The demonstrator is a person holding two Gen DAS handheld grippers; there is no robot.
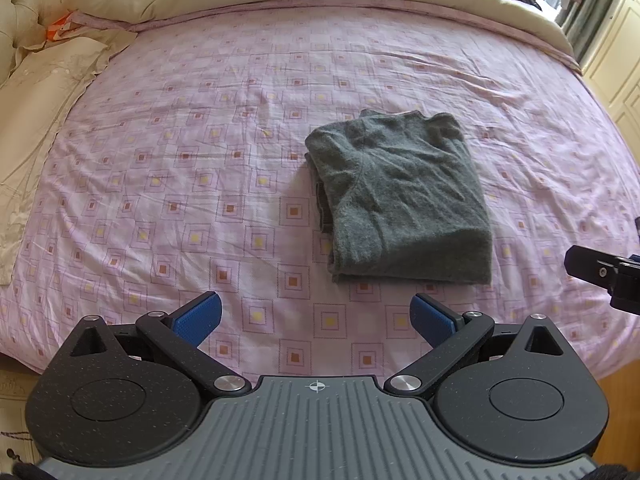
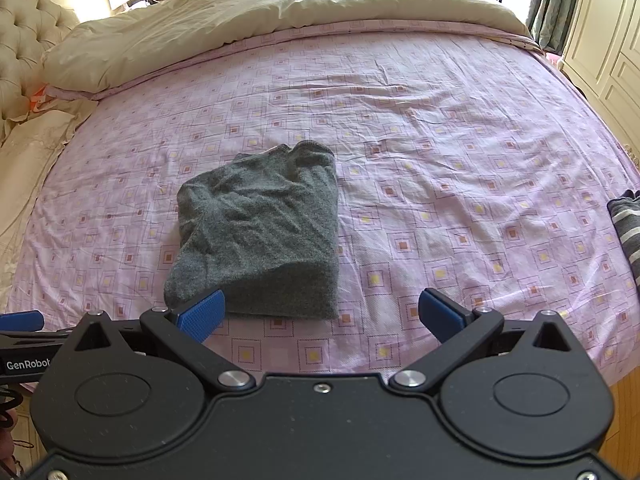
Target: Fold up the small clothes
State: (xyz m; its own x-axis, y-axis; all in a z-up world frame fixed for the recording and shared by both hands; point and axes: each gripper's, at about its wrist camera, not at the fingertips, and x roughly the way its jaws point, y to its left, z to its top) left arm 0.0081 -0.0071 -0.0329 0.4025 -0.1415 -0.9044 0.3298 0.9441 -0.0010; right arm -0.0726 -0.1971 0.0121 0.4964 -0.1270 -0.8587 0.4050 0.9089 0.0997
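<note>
We see a grey knitted sweater point(image 1: 400, 196) lying folded into a compact block on the bed, on a pink bedsheet point(image 1: 200, 184) printed with small squares. In the right wrist view the same sweater point(image 2: 260, 232) sits just beyond the near edge of the bed, a little left of centre.

Our left hand-held gripper point(image 1: 316, 318) hangs over the near strip of the sheet, short of the sweater, its blue pads point(image 1: 200, 316) spread wide with nothing between them. Our right hand-held gripper point(image 2: 320, 314) is likewise spread and empty; its left blue pad point(image 2: 202, 314) overlaps the sweater's near corner in the view, though we cannot tell whether it touches.

Farther out, a cream duvet point(image 2: 260, 12) is bunched along the far side of the bed, a tufted headboard point(image 2: 24, 40) stands at the left, and a striped garment point(image 2: 628, 232) lies at the right edge.
</note>
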